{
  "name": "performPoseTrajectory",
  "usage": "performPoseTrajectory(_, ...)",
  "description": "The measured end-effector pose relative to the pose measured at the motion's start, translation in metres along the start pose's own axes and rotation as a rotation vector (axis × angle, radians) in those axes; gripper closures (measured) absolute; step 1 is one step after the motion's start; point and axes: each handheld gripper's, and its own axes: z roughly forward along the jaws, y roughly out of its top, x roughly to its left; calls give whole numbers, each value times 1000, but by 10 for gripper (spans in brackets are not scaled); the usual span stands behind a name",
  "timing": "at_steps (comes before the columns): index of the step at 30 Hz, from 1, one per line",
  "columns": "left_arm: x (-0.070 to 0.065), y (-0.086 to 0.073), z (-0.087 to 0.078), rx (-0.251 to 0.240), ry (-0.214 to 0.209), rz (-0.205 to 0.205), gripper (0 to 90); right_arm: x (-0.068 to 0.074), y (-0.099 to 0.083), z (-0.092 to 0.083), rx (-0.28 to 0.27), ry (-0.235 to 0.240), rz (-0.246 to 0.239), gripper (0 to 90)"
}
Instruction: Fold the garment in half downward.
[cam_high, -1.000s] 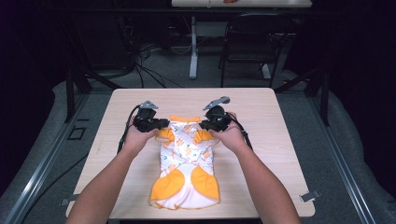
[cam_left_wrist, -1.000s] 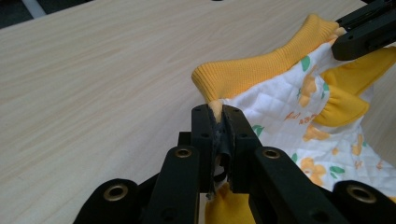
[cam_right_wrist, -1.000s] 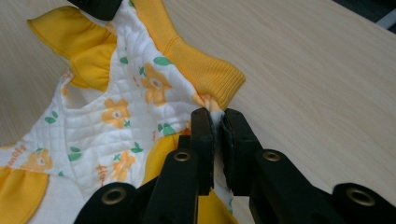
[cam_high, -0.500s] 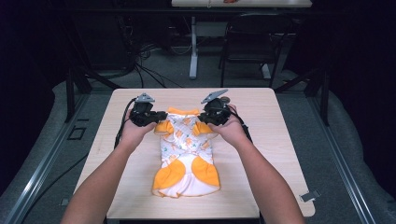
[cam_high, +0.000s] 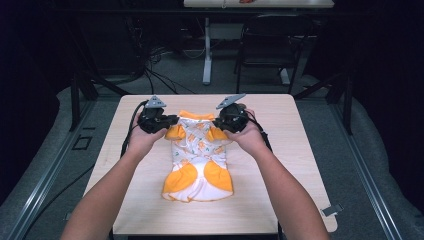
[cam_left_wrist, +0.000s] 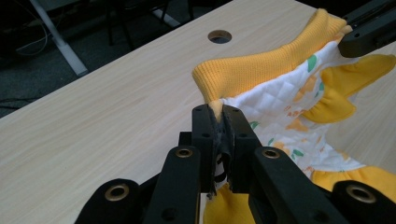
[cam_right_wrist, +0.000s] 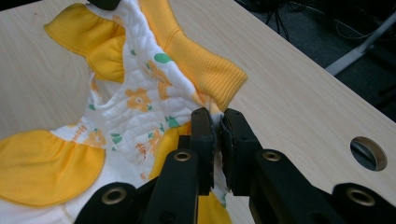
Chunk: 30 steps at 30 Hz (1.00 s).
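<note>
Pale wood table (cam_high: 280, 200) carries a small quilted garment (cam_high: 199, 160) — white with orange flowers, orange ruffles and a ribbed orange collar (cam_left_wrist: 261, 70) — lying mid-table, its collar end raised toward the far edge. Each shoulder is pinched: the left gripper (cam_left_wrist: 218, 126) has its jaws clamped on fabric just under the collar, the right gripper (cam_right_wrist: 215, 128) likewise on the opposite corner. Judging from this, the step is spreading or positioning — next likely calls for lowering both corners evenly, keeping the cloth taut.
</note>
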Motion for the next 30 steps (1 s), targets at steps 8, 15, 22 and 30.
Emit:
performPoseTrajectory(8,-4,-11,-2,4,-17,17,845,8,-3,-1,19,4,-46,833)
performPoseTrajectory(15,-10,-23,-7,1,-53,38,845,15,-14,-3,19,19,-69,833)
performPoseTrajectory(22,-19,-29,-13,8,-85,67,845,23,-25,-10,26,43,-96,834)
performPoseTrajectory(30,-27,-38,-18,22,-108,89,845,31,-38,-14,25,68,-97,835)
